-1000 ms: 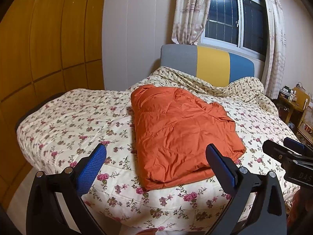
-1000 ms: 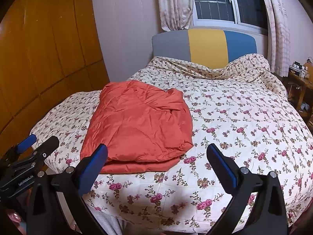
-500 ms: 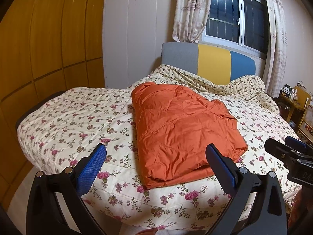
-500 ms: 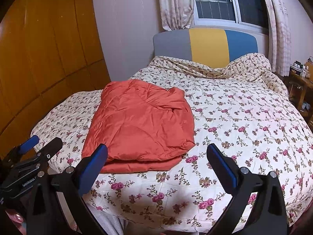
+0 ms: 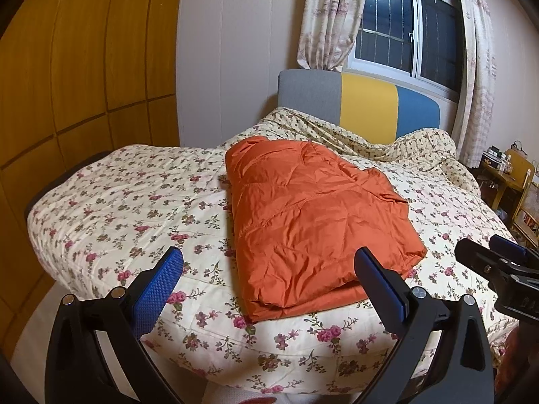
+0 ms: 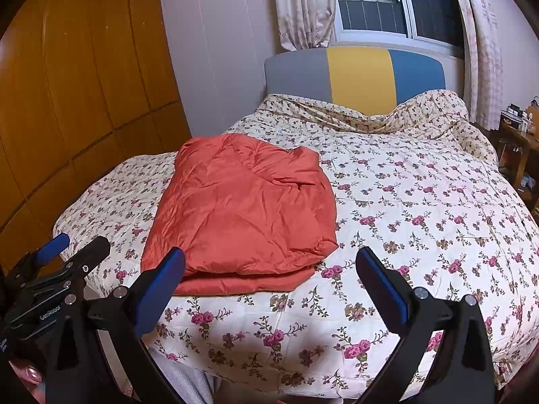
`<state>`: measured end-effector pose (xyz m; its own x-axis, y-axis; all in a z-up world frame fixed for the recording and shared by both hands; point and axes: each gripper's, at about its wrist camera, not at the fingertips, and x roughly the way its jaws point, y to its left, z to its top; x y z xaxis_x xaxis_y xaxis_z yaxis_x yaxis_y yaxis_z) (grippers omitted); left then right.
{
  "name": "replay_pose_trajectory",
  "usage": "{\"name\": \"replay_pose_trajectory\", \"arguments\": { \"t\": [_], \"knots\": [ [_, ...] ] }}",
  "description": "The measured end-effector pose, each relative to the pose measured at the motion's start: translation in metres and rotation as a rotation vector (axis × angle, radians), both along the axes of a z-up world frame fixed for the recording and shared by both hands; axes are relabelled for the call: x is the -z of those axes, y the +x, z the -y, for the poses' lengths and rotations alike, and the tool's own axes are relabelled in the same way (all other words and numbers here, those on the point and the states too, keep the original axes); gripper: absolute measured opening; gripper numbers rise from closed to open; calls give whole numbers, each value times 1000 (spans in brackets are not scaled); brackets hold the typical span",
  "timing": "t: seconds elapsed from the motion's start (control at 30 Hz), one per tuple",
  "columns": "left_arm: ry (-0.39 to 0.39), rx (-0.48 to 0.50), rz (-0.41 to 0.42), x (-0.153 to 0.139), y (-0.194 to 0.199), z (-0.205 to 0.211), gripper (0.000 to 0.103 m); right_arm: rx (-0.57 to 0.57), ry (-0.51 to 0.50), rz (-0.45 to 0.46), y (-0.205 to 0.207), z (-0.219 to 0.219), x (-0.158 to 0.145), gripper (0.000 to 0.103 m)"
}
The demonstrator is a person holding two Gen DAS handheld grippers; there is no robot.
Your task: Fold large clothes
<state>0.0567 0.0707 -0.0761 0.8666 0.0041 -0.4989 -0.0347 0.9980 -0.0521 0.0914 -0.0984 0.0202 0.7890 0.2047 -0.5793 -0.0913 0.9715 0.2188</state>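
An orange padded garment (image 5: 313, 222) lies folded into a thick rectangle on the floral bed cover (image 5: 118, 208), near the bed's front edge; it also shows in the right wrist view (image 6: 242, 208). My left gripper (image 5: 269, 279) is open and empty, held just off the bed's front edge, before the garment's near end. My right gripper (image 6: 269, 279) is open and empty, in front of the bed to the right of the garment. Each gripper shows at the edge of the other's view: the right one (image 5: 498, 269), the left one (image 6: 57, 269).
A wooden wardrobe (image 5: 67, 67) stands left of the bed. A grey, yellow and blue headboard (image 6: 357, 74) and a curtained window (image 5: 404, 30) are at the back. A cluttered wooden side table (image 5: 505, 175) stands at the right. The cover (image 6: 421, 202) is bare right of the garment.
Both grippers have drawn back and lifted slightly, so the bed sits a little lower in view. The garment has not moved. Both stay open.
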Motion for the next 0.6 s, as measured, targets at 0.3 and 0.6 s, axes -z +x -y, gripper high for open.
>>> {"name": "replay_pose_trajectory", "arguments": {
  "t": [0.3, 0.6],
  "knots": [
    [-15, 15, 22, -2, -4, 3, 100, -3, 2, -8, 1, -1, 2, 101],
    [-40, -25, -14, 5, -1, -2, 100, 0, 5, -20, 4, 0, 7, 101]
  ]
}}
